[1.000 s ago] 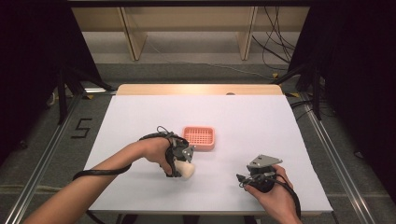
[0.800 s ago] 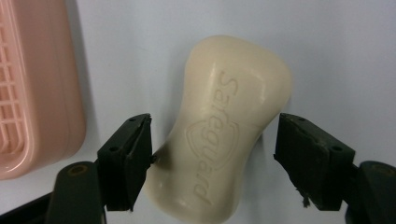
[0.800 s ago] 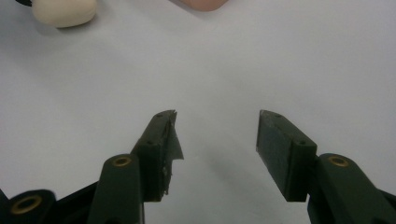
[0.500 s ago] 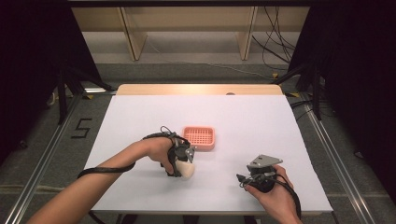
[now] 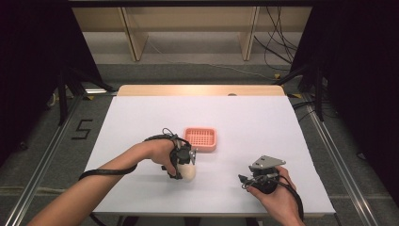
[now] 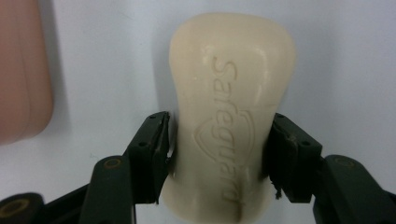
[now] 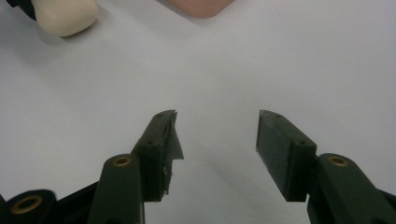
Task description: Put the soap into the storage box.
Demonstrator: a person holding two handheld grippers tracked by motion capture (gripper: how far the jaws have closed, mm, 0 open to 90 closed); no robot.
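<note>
- Gripping is the step in hand: the left gripper (image 6: 219, 154) has just been closing its jaws, and in the left gripper view both black pads now press the narrow waist of the cream Safeguard soap bar (image 6: 231, 116) — one on each side.
- Nothing is lifted yet, as far as I can judge; the bar lies flat on the white table (image 5: 263, 117), near the person's edge, with the gripper over its near end.
- What seems left — raising the soap and carrying it to the pink soap dish (image 5: 200, 138), which sits just beyond the bar and close beside it, empty as far as the high view shows.
- Left hand (image 5: 157, 153): the forearm reaches in from the lower left, wrist bent so the gripper points down at the table.
- Right gripper (image 7: 217, 140): jaws spread apart over bare table, holding nothing.
- Right hand (image 5: 277, 190) rests low at the table's near right, well apart from soap and dish, its gripper aimed leftward toward them.
</note>
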